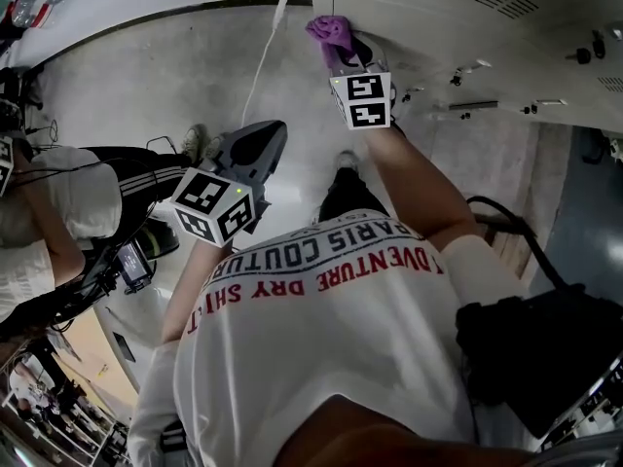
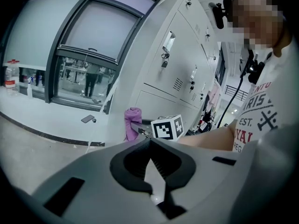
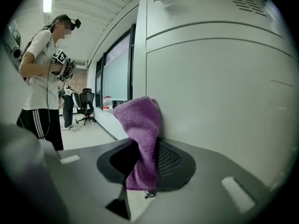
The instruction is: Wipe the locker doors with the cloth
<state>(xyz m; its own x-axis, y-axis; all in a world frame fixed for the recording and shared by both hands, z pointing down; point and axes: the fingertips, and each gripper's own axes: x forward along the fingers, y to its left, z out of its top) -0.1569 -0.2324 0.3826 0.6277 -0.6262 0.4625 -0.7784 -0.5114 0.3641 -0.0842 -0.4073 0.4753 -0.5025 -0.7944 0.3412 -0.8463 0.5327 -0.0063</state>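
Note:
A purple cloth (image 3: pixel 141 139) is pinched between the jaws of my right gripper (image 3: pixel 145 164), and its bunched top presses against a pale grey locker door (image 3: pixel 219 92). From the head view the cloth (image 1: pixel 331 31) touches the lockers (image 1: pixel 458 17) low down, with the right gripper (image 1: pixel 343 56) just behind it. My left gripper (image 1: pixel 261 144) hangs away from the lockers over the floor, jaws together with nothing in them. The left gripper view looks over its closed jaws (image 2: pixel 150 164) toward the cloth (image 2: pixel 132 122) and the bank of lockers (image 2: pixel 182 64).
Another person (image 1: pixel 58 212) in striped black trousers stands to the left, also seen as a person (image 3: pixel 42 78) in the right gripper view. A large window (image 2: pixel 88 45) and a white ledge (image 2: pixel 42 111) run beside the lockers. A black bag (image 1: pixel 545 358) hangs at my right side.

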